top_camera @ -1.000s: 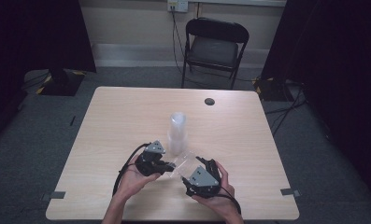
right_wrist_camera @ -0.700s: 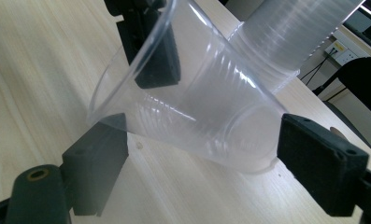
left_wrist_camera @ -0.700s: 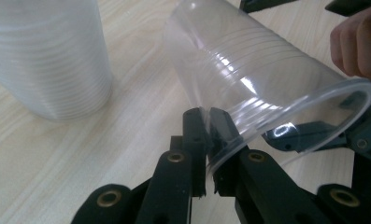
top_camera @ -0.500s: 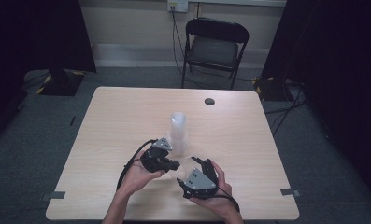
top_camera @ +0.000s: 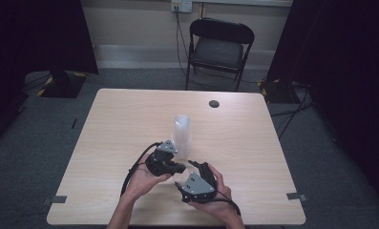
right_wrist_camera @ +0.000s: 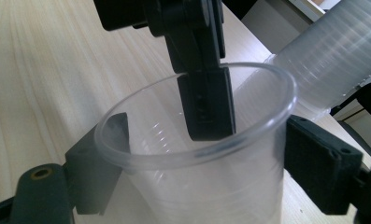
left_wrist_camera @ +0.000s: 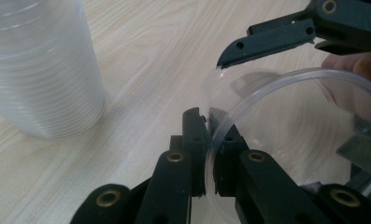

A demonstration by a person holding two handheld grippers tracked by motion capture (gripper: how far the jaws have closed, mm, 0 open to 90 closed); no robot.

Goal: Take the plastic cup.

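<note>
Left claw [left_wrist_camera: 205, 154] clamps the clear cup [right_wrist_camera: 197, 154] by its rim above the counter [top_camera: 130, 119]; right claw [right_wrist_camera: 206, 154], jaws just closing around the cup body, suggests a handover beside the cup stack [top_camera: 181, 133]

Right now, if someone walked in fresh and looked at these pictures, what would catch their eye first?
A single clear plastic cup held between the two grippers near the table's front edge: the left gripper is pinched shut on its rim, while the right gripper brackets its body, its jaws just having closed in a little. Just behind stands a tall stack of clear cups in the middle of the light wooden table.
</note>
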